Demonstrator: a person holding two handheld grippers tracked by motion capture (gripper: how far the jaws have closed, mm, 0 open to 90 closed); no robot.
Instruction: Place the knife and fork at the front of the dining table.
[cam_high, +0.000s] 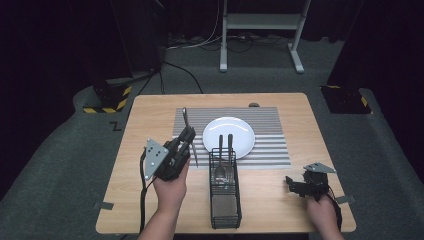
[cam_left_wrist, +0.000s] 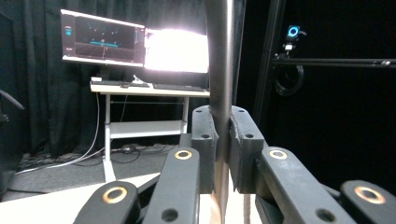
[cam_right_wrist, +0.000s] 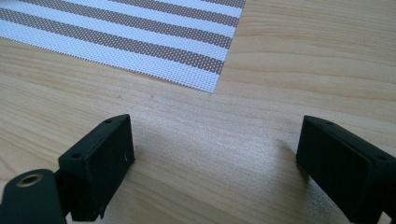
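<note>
The left gripper (cam_left_wrist: 222, 158) has its jaws clenched on a metal piece of cutlery (cam_left_wrist: 219, 70), whose flat stem rises straight up between the pads in the left gripper view — which piece it is, knife or otherwise, cannot be told there. From above, the same piece (cam_high: 189, 135) stands slanted in the left gripper (cam_high: 186, 137), over the left edge of the striped placemat (cam_high: 270, 145), just beside the white plate (cam_high: 229, 136) and clear of the desk (cam_high: 150, 115).

The step in hand looks like laying the place setting: one utensil has been lifted and is being carried to its spot beside the plate. The next move calls for tipping the piece down flat, bringing it low over the placemat left of the plate, and only then releasing — dropped from this height it could bounce or slide against the plate.

The black wire caddy (cam_high: 225, 192) stands on the desk below the plate, its far end overlapping the placemat. Two more utensils (cam_high: 225, 165) lie in it, handles reaching toward the plate; the near half of the caddy seems to hold nothing. The plate itself is bare.

The right gripper (cam_high: 299, 186) rests near the desk's right front corner with jaws released and wide apart, nothing between them but bare wood and the placemat corner (cam_right_wrist: 205, 79).
</note>
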